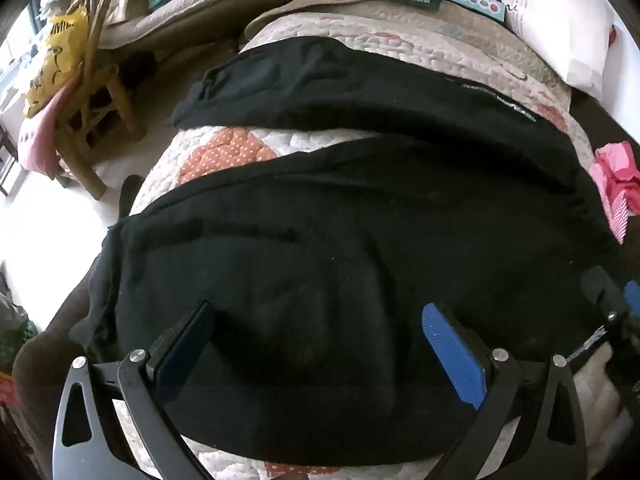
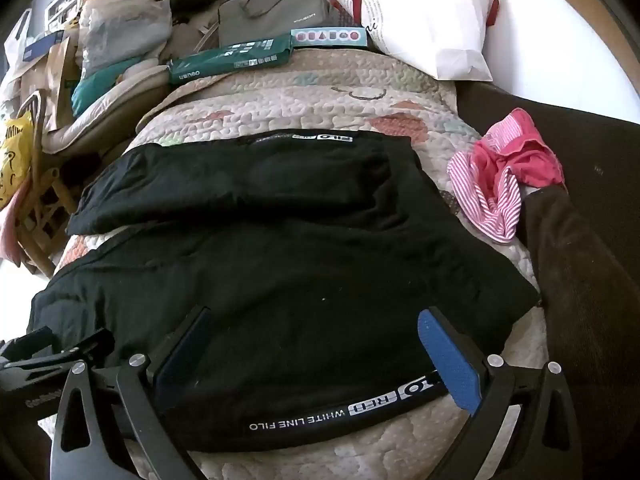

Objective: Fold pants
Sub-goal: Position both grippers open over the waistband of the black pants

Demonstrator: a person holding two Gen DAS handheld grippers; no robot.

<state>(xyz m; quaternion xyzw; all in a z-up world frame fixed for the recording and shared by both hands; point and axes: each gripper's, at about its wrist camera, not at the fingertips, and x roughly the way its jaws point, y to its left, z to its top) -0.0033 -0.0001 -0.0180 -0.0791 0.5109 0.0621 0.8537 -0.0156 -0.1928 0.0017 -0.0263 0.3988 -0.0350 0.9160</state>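
Note:
Black pants [image 1: 320, 216] lie spread on a quilted cover [image 1: 224, 152], the two legs apart and reaching to the left. They also show in the right wrist view [image 2: 280, 260], with white lettering along the near edge [image 2: 340, 412]. My left gripper [image 1: 320, 316] is open just above the near leg, holding nothing. My right gripper [image 2: 316, 320] is open above the waist end of the pants, holding nothing. The right gripper's body shows at the right edge of the left wrist view [image 1: 612, 304].
A pink striped garment [image 2: 504, 176] lies right of the pants beside a dark brown sofa arm [image 2: 580, 280]. A white pillow [image 2: 424, 20], green box [image 2: 228, 60] and grey bag [image 2: 272, 8] sit at the far end. A wooden chair [image 1: 92, 112] stands at left.

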